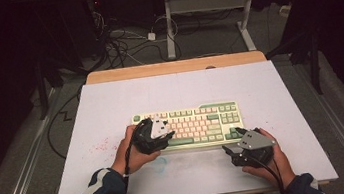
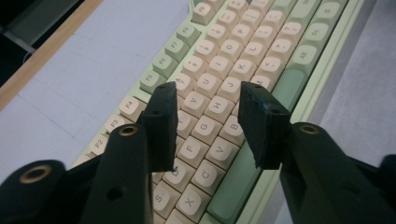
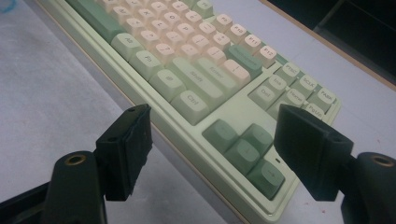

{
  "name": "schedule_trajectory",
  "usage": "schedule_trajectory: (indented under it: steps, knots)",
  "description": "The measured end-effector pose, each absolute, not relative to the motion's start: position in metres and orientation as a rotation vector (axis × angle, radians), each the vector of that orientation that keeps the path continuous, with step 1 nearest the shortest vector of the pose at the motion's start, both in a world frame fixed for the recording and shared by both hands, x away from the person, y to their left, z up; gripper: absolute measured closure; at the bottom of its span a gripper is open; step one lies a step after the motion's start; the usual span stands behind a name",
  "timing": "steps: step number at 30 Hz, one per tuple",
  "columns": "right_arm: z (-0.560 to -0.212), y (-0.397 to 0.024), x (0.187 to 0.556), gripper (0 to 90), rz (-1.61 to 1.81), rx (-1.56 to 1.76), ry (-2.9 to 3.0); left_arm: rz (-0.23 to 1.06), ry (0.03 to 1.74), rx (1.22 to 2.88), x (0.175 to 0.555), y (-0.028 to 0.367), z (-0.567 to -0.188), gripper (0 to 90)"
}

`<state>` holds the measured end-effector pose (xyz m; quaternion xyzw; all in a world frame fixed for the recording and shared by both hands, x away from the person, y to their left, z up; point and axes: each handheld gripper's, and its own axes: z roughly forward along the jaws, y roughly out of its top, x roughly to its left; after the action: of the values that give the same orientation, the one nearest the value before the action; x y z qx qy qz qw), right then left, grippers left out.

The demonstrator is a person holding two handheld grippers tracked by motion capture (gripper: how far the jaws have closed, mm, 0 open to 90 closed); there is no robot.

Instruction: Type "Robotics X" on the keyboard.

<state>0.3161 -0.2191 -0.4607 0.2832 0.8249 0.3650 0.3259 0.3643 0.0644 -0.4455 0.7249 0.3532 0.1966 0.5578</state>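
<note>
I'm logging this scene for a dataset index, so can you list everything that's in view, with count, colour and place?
Mechanical keyboard: one, pale green case with cream and green keycaps, middle of the table.
White table top: one, wooden edge at the far side, faint red specks at its left.
Blue smudge: one, near edge of the table.
Cables: several, dark and white, on the grey floor behind.
White desk frame: one, beyond the table.
Left gripper: black, jaws open above the letter keys.
Right gripper: black, jaws open, by the arrow keys.
</note>
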Motion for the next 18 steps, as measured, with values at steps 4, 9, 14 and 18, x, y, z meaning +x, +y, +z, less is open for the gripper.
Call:
schedule_trajectory:
  steps: [4,9,14,18]
  knots:
    - [-0.46,-0.219,0.316,28.8,0.961,0.743,2.156,0.503,0.824,1.681,0.36,0.071,-0.443,35.5]
    - [-0.46,-0.22,0.317,28.8,0.962,0.746,2.155,0.519,0.828,1.641,0.357,0.083,-0.439,26.4]
    - [-0.46,-0.22,0.317,28.8,0.962,0.747,2.151,0.56,0.853,1.622,0.355,0.096,-0.441,22.6]
    - [-0.459,-0.221,0.317,28.8,0.959,0.748,2.147,0.58,0.859,1.618,0.35,0.107,-0.444,21.2]
